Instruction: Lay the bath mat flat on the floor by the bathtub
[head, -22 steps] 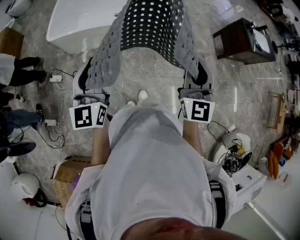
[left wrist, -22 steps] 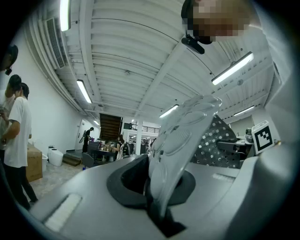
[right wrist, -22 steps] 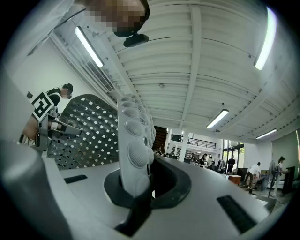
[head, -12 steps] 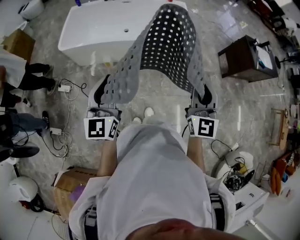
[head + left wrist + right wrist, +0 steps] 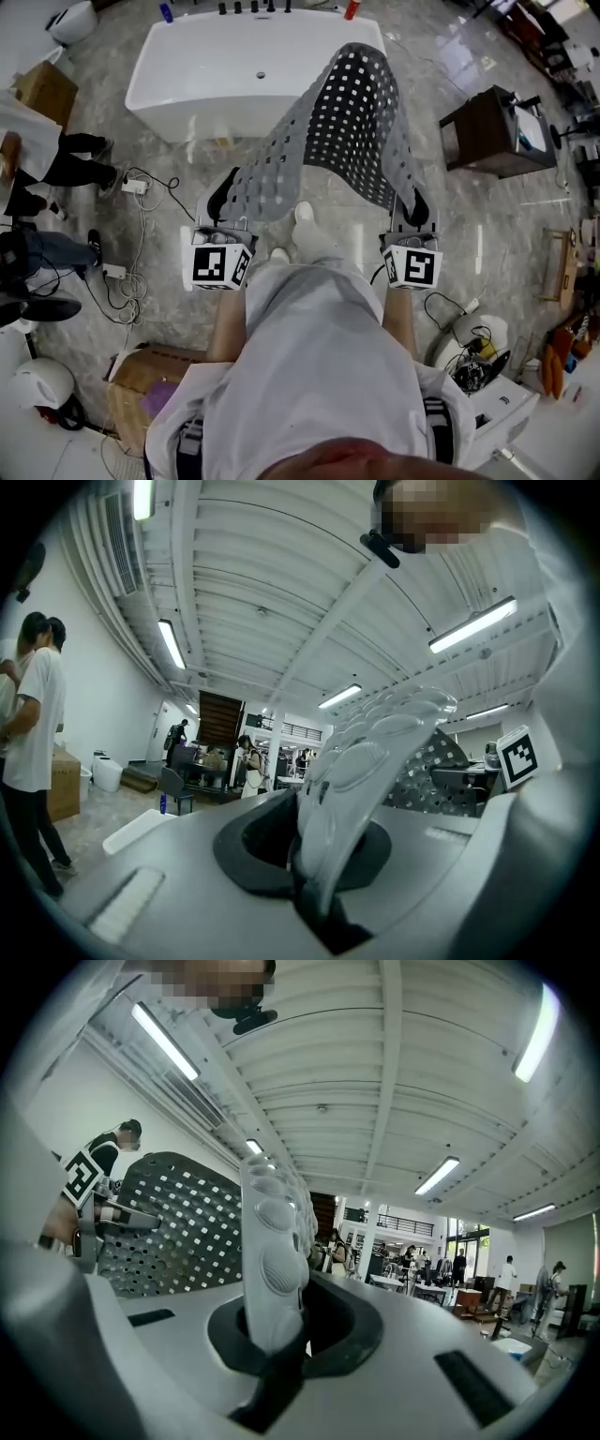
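Observation:
A grey perforated bath mat [image 5: 352, 122] hangs in the air in front of the white bathtub [image 5: 244, 70], its far end over the tub's right part. My left gripper [image 5: 222, 199] is shut on the mat's near left corner. My right gripper [image 5: 415, 208] is shut on the near right corner. In the left gripper view the mat's nubbed edge [image 5: 352, 771] stands clamped in the left gripper [image 5: 309, 878]. The right gripper view shows the same: the mat's edge [image 5: 272, 1241] pinched in the right gripper [image 5: 277, 1354], with the perforated sheet spreading to the left.
A dark wooden cabinet [image 5: 492, 131] stands right of the tub. Cables and power strips [image 5: 131, 211] lie on the marble floor at left, near bystanders' legs [image 5: 56, 159]. A cardboard box [image 5: 141, 370] sits at lower left, white equipment [image 5: 473, 352] at lower right. Bottles [image 5: 167, 12] line the tub's far rim.
The bathtub has come fully into view at the top. Both grippers and the mat have shifted lower in the picture. The grip on both corners is unchanged.

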Motion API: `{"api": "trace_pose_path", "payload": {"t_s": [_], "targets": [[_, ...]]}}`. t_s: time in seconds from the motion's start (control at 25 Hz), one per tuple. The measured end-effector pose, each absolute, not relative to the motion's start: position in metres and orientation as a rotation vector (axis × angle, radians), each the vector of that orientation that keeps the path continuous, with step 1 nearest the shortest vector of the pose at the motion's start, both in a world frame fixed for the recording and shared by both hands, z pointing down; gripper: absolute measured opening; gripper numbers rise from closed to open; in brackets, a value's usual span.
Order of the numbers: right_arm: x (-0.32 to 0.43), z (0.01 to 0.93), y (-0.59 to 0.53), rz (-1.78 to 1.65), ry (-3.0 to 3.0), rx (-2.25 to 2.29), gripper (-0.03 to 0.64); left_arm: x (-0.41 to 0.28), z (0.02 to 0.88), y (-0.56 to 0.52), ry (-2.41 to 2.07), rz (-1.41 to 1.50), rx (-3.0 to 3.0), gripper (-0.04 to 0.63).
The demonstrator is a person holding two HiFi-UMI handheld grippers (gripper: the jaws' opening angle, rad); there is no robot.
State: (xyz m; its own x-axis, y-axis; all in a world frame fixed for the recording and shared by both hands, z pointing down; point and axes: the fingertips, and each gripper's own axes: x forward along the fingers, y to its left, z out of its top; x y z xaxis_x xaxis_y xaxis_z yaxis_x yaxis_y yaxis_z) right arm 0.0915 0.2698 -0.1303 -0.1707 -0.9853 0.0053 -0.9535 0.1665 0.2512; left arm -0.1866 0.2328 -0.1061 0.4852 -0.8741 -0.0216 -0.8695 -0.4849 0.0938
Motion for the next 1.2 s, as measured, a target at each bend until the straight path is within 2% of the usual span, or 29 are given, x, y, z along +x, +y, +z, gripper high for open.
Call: {"api": "trace_pose_path", "payload": {"t_s": [0.32, 0.64, 1.0, 1.2], "targets": [[0.095, -0.116, 0.241, -0.243, -2.301, 1.850, 0.020, -0.197, -0.085, 0.214, -1.608, -0.093, 2.559, 0.017], [0.124, -0.060, 0.173, -0.048, -2.320, 1.783, 0.020, -0.168, -0.043, 0.158, -1.563, 0.047, 2.526, 0.017], [0.140, 0.089, 0.076, 0.258, -2.270, 1.569, 0.020, -0.109, 0.094, 0.081, -1.433, 0.430, 2.381, 0.014], [0.148, 0.202, 0.025, 0.386, -2.256, 1.454, 0.021, -0.086, 0.203, 0.036, -1.313, 0.464, 2.282, 0.015]]}}
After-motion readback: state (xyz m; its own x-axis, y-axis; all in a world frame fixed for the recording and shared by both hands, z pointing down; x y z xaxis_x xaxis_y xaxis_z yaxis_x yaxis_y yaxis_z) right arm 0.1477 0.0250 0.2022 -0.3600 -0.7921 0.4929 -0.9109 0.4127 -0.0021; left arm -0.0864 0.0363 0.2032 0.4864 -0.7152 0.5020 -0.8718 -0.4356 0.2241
